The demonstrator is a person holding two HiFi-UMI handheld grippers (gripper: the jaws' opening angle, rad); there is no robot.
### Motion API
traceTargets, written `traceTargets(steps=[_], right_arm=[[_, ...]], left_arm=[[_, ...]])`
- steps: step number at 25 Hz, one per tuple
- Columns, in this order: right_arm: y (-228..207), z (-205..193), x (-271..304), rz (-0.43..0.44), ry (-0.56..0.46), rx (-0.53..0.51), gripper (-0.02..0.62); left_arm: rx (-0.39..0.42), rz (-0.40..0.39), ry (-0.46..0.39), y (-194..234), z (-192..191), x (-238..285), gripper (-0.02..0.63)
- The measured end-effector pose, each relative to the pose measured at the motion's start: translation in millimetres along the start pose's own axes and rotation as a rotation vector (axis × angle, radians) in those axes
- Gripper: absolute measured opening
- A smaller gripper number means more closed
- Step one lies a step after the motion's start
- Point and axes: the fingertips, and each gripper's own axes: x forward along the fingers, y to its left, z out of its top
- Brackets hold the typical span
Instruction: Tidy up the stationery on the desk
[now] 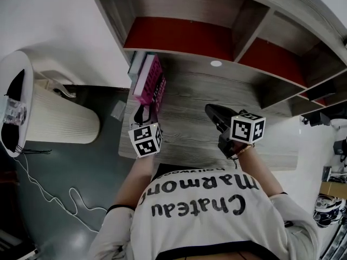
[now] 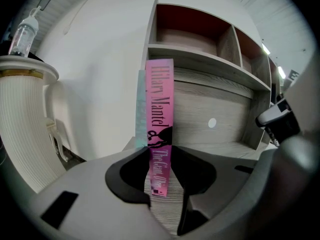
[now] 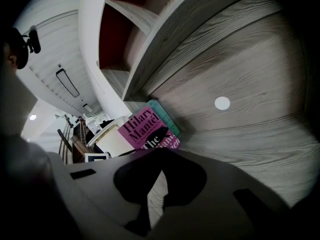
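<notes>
Clamps the pink book upright in the left tool, far left on the bench, beside a teal book. Holds the right tool closed, empty. Shows no loose stationery elsewhere; fits either parking or fetching the book.

Right gripper view: jaws together, nothing held.
I see the gripper low over the desk, tips meeting, a sliver of wood showing behind them. Just past them a pink book stands against a teal book under the shelf.
</notes>
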Motion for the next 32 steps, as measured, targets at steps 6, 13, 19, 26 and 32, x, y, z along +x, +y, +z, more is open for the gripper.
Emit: traceTargets(steps=[6,13,19,26,32], right_arm=[[-7,0,-6,-0.021,-0.008,0.011,0.014],[-12,3,-13,-0.04,-0.023,0.015,0.014],[-20,2,-18,-0.062,-0.033,0.032,0.014],[-23,-2,-20,-0.073,-0.021,0.047,0.014],[-31,-3,-25,-0.098,-0.02,0.055,0.014]], left_arm=[[0.009,0.006,0.004,1,2,8,0.143],[0.013,0.013,-0.005,3,7,18,0.144],[0.004,0.02,-0.013,5,10,25,0.144],[-0.004,0.017,-0.03,6,12,32,0.146],[-0.029,0.012,-0.031,5,14,39,0.149]])
